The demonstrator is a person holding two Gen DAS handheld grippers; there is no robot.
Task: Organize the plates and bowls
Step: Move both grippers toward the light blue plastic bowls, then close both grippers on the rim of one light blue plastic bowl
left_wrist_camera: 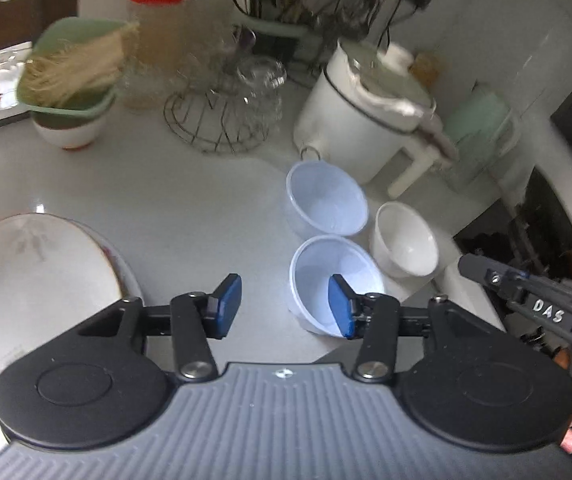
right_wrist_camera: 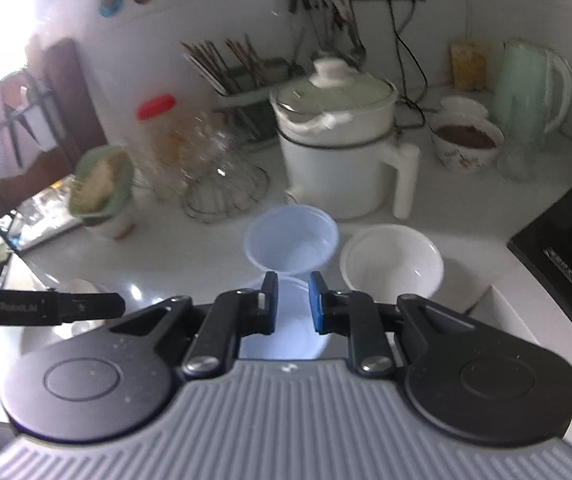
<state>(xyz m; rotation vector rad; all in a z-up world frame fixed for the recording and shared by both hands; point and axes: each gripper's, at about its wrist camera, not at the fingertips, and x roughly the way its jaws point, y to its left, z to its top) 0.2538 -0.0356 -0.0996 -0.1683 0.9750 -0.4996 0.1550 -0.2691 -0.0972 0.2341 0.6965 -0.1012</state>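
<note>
Two pale blue plastic bowls stand on the white counter, a far blue bowl (left_wrist_camera: 326, 198) (right_wrist_camera: 292, 240) and a near blue bowl (left_wrist_camera: 332, 276) (right_wrist_camera: 286, 328). A white ceramic bowl (left_wrist_camera: 404, 240) (right_wrist_camera: 392, 264) stands to their right. Stacked white plates (left_wrist_camera: 34, 280) lie at the left. My left gripper (left_wrist_camera: 284, 306) is open and empty above the counter, its right pad over the near bowl. My right gripper (right_wrist_camera: 293, 306) is open with a narrow gap, hovering over the near blue bowl, holding nothing; its body (left_wrist_camera: 534, 304) shows at the right of the left wrist view.
A white electric pot (left_wrist_camera: 366, 120) (right_wrist_camera: 338, 148) stands behind the bowls. A wire rack of glasses (left_wrist_camera: 222, 112), a red-capped jar (left_wrist_camera: 158, 44), a green basket on a bowl (left_wrist_camera: 70, 92), a chopstick holder (right_wrist_camera: 242, 76), a green kettle (right_wrist_camera: 530, 92) and a black hob (right_wrist_camera: 566, 256) crowd the counter.
</note>
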